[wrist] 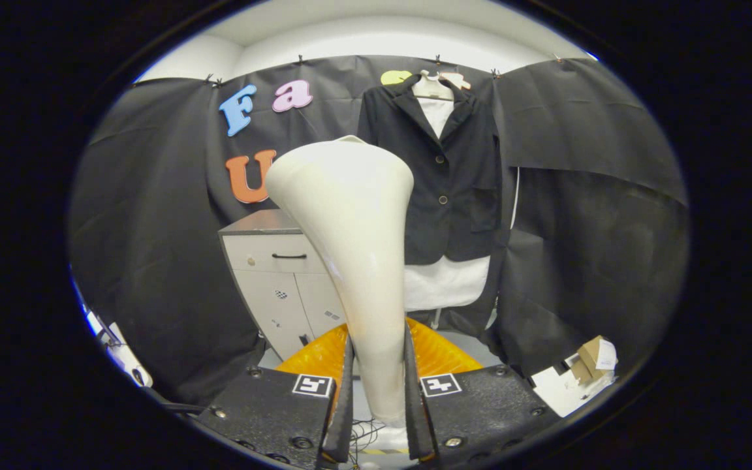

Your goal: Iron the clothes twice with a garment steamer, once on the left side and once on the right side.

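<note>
A cream-white garment steamer stands upright between my fingers, its wide head flaring out at the top. My gripper is shut on the steamer's narrow handle, both fingers pressing its sides. Beyond the steamer head, a black jacket with buttons hangs on a white mannequin torso against the black cloth wall. The steamer head sits left of the jacket and apart from it, and it hides the jacket's left edge.
A white cabinet with a dark top and a drawer handle stands left of the jacket. An orange ribbed object lies just beyond my fingers. Cardboard boxes rest on the floor at the right. Cables lie below the fingers.
</note>
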Motion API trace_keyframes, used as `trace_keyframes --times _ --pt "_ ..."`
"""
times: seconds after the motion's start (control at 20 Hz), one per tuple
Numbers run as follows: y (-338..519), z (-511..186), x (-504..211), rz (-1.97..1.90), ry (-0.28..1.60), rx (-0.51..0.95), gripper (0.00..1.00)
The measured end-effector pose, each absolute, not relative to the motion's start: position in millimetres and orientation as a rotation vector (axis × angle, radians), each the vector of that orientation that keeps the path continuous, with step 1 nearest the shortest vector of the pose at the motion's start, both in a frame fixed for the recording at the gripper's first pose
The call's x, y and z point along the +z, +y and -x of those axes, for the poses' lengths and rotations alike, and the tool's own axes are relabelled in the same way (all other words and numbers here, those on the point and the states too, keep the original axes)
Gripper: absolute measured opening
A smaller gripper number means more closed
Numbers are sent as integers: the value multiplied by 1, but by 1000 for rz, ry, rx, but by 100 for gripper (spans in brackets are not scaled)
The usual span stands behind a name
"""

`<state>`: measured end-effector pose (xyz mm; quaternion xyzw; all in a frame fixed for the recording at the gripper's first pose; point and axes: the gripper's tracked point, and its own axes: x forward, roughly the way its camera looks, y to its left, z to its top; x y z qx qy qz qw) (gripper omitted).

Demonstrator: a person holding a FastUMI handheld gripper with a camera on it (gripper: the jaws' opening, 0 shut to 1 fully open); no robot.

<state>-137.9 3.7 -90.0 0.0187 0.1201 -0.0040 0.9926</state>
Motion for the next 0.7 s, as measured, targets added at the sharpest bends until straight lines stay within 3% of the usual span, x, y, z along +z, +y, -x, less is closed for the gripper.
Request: trace_keyframes --times 0.7 --pt "-1 151 -82 -75 229 16 36"
